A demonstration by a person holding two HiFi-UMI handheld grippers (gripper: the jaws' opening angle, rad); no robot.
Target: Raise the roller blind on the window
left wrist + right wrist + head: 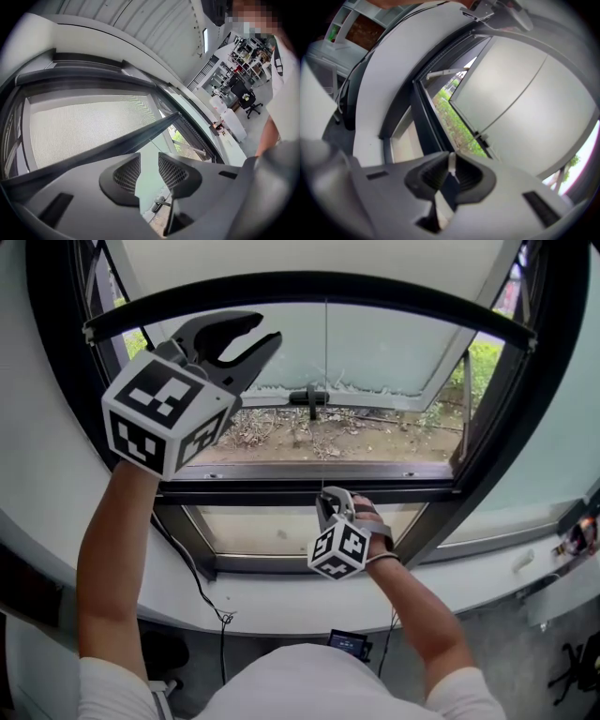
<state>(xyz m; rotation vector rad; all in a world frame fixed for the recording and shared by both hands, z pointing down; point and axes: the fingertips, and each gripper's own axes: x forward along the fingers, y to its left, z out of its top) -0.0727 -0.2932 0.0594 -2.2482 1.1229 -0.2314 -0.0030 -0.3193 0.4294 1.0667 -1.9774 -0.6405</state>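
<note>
The pale roller blind (309, 257) hangs partway down the window, and its dark bottom bar (309, 285) arcs across the top. A thin pull cord (326, 381) drops from the blind to my right gripper (330, 495), held low at the middle of the window frame. In the right gripper view that gripper (451, 167) is shut on the cord's small white end piece (451, 161). My left gripper (269, 330) is raised at the upper left, just under the bar, and stands open. Between its jaws (149, 164) there is nothing; the bar (117, 143) and blind fabric (84, 126) lie beyond.
Behind the blind the window sash (375, 352) is swung outward, with its handle (312, 397) at the middle. A white sill (281, 592) curves below the frame, and a dark cable (202, 582) hangs over its front. A small device (347, 643) lies on the floor.
</note>
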